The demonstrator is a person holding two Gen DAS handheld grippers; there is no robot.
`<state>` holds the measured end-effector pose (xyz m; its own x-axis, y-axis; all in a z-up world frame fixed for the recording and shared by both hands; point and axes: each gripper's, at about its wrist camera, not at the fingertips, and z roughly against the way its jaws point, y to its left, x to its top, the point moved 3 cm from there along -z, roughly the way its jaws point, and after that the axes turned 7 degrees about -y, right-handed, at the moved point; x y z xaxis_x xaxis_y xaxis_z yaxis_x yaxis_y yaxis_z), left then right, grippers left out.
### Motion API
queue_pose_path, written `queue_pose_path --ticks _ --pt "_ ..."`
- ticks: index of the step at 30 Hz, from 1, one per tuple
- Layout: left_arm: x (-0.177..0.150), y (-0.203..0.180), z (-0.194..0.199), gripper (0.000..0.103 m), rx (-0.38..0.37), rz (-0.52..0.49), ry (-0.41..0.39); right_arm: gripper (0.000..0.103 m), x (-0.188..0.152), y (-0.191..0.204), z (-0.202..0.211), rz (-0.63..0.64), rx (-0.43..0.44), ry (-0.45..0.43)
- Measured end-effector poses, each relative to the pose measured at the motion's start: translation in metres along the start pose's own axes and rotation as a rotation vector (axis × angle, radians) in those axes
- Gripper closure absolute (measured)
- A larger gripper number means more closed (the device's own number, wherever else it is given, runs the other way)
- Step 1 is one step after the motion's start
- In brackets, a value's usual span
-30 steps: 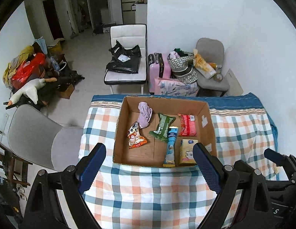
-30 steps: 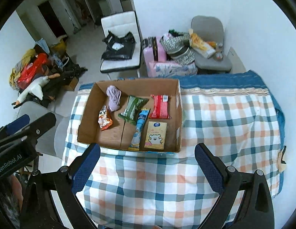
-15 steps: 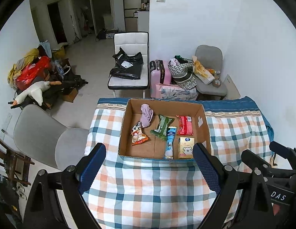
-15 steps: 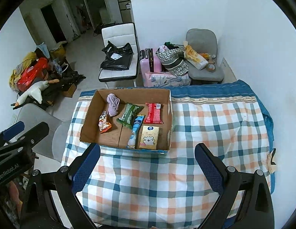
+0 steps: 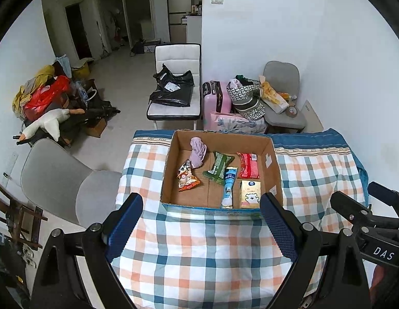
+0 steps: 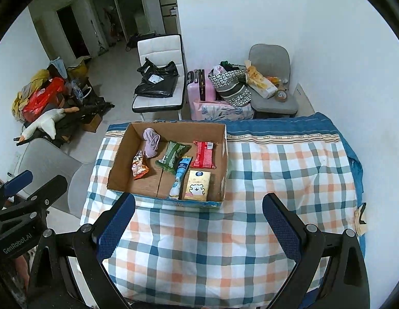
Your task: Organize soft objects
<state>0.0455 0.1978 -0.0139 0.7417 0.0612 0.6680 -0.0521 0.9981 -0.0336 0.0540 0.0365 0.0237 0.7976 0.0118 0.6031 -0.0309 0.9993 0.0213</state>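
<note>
An open cardboard box point(image 5: 272, 164) point(image 6: 117, 164) lies on the plaid-covered table. Inside lie a purple cloth point(image 5: 197, 152) point(image 6: 151, 142), an orange snack bag point(image 5: 187, 177) point(image 6: 139, 167), a green packet point(image 5: 218, 168) point(image 6: 172, 156), a red packet point(image 5: 248, 165) point(image 6: 204, 154), a blue tube point(image 5: 229, 185) point(image 6: 180, 175) and a yellow tissue pack point(image 5: 249, 193) point(image 6: 197, 185). My left gripper point(image 5: 201, 221) is open and empty, held high in front of the box. My right gripper point(image 6: 198, 221) is open and empty, to the right of the left one.
The plaid cloth point(image 6: 276, 170) covers the table right of the box. A grey chair point(image 5: 60, 180) stands at the table's left. Behind are a white chair with a black bag point(image 5: 173, 90), a pink suitcase point(image 5: 216, 97), a loaded grey chair point(image 5: 281, 103) and floor clutter point(image 5: 50, 108).
Both grippers have pulled back and up from the box, so it looks smaller and farther. Both stay open and empty. The box contents have not moved.
</note>
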Motion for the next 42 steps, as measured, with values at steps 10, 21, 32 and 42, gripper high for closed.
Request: queue_pose_path --ticks 10,21,32,42 --pt "0.007 -0.004 0.01 0.01 0.001 0.0 -0.018 0.002 0.005 -0.001 0.011 -0.005 -0.008 -0.018" --pt "0.008 -0.007 0.011 0.01 -0.002 -0.01 -0.01 0.002 0.006 -0.004 0.013 -0.005 -0.01 -0.018" --pt "0.007 -0.008 0.011 0.01 0.0 -0.007 -0.007 0.002 0.003 -0.008 0.015 -0.015 -0.015 -0.013" --pt "0.009 -0.006 0.008 0.01 0.017 -0.007 -0.005 0.002 0.0 -0.008 0.014 -0.018 -0.024 -0.013"
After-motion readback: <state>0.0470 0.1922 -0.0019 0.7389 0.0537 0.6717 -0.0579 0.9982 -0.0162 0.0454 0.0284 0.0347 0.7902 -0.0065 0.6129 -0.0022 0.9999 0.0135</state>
